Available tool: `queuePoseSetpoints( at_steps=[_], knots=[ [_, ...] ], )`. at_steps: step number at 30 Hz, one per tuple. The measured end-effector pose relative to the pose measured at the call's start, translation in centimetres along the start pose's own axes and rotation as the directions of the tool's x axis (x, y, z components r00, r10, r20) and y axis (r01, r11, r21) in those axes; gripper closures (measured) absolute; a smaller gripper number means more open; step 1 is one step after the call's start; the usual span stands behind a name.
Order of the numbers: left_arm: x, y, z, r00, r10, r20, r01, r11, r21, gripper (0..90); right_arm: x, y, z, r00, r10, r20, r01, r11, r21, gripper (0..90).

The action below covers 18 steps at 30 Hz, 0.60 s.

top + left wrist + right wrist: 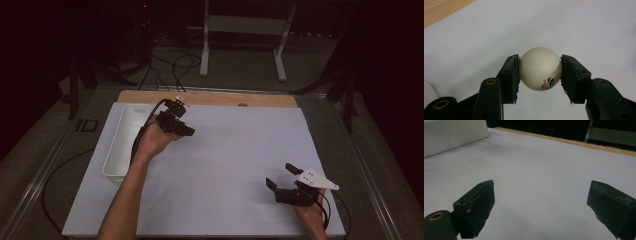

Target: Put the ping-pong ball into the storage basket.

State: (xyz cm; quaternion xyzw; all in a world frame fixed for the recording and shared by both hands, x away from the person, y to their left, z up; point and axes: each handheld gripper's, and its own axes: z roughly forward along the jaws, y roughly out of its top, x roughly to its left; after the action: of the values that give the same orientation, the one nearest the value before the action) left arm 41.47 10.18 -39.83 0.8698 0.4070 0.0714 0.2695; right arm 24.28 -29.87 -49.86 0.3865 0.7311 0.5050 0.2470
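White and smooth, the ping-pong ball [540,69] sits pinched between the two pads of the left claw [540,75], which is closed on its widest part, with small printed lettering facing the camera low on its right side. In the high view that left claw [176,118] is held up over the far left part of the bench [225,150], just beside the white bin [122,145] standing along the bench's left edge. What I can see of the bin's inside looks bare, though its near end is hidden behind the forearm. Because the ball is hard and slick, a slight slackening or a jolt could probably let it pop out, bounce on the bench and roll away. The right claw [281,175] rests near the right front corner, its jaws spread wide with nothing between them.
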Motion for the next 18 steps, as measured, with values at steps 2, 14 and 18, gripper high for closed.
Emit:
queuePoseSetpoints(
  at_steps=[2,14,18],
  knots=[
    [0.1,-0.07,-0.19,1.0,0.0,-0.005,0.0,1.0,-0.002,51.1,0.01,-0.01,0.06,1.0,0.0,-0.003,0.0,1.0,0.001,7.5],
    [0.29,-0.42,-0.87,0.9998,0.001,-0.017,-0.001,1.0,-0.008,51.1,0.09,-0.14,0.3,1.0,0.0,-0.002,0.0,1.0,0.001,7.5],
    [0.41,-0.56,-1.06,0.9999,0.004,-0.017,-0.004,1.0,-0.006,51.1,0.12,-0.18,0.28,1.0,0.0,0.001,0.0,1.0,-0.001,7.5]
  ],
)
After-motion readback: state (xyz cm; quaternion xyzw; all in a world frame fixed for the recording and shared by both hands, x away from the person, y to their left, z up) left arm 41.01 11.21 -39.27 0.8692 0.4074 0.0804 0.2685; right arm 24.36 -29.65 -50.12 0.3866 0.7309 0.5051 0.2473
